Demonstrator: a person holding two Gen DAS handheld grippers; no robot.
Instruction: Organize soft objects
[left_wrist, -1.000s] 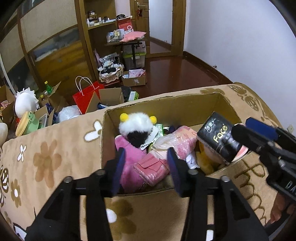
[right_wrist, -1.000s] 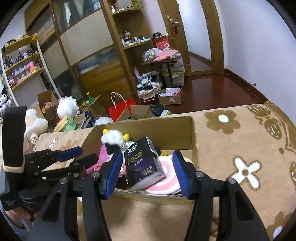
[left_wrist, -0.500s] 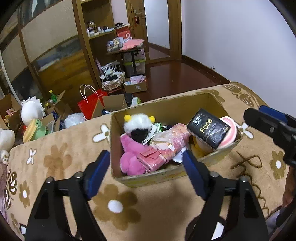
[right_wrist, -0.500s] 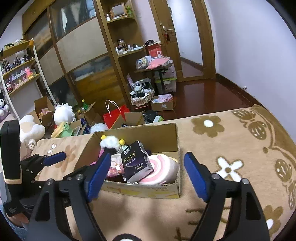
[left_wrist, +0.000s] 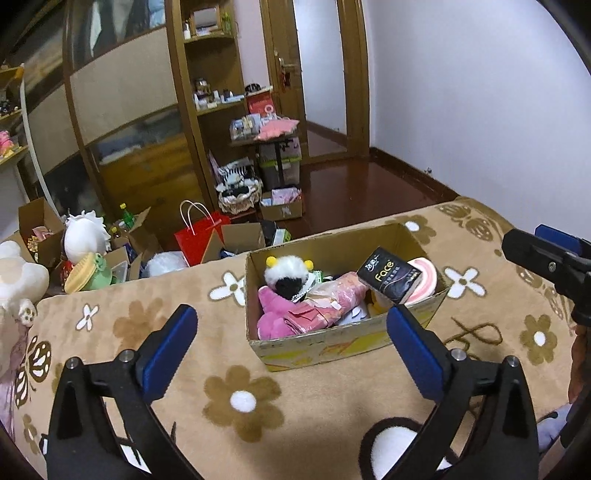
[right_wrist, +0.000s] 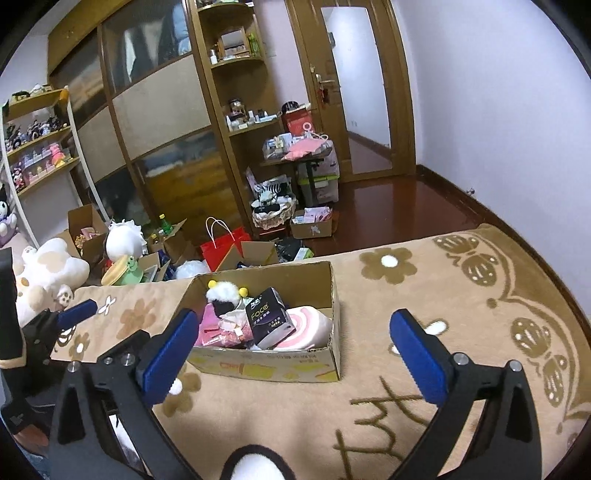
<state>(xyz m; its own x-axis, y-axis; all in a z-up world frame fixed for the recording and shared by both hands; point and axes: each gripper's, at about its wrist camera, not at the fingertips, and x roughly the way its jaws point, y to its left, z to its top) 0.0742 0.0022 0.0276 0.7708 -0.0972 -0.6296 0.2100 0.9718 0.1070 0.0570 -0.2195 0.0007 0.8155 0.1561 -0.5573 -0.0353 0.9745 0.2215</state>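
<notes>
A cardboard box (left_wrist: 332, 339) is seen right of centre in the left wrist view and at centre in the right wrist view, set on a tan blanket (left_wrist: 155, 314) patterned with brown and white flowers. The soft things are gathered inside the box: a white plush with yellow pompoms (left_wrist: 286, 269) at its upper left corner, a pink plush (left_wrist: 275, 314) below it against the left wall, a crumpled pink bag (left_wrist: 332, 299) across the middle, and a pink-and-white swirl cushion (left_wrist: 424, 277) at the right end. A black tissue pack marked "Face" (left_wrist: 389, 278) is propped tilted on the cushion and the bag. What lies under the bag cannot be made out clearly. The left tongs (left_wrist: 291, 350) are held spread wide at the bottom of the frame, their blue pads standing on either side of the box's near wall without touching it; their jaws have just been opening, and nothing is gripped. The right tongs (right_wrist: 295, 354) are likewise spread wide with jaws that have just been opening, empty, the box's near wall showing between the pads. In the upper half of both views, a red paper bag (left_wrist: 199, 236) and open cartons are seen on the floor beyond the blanket.
</notes>
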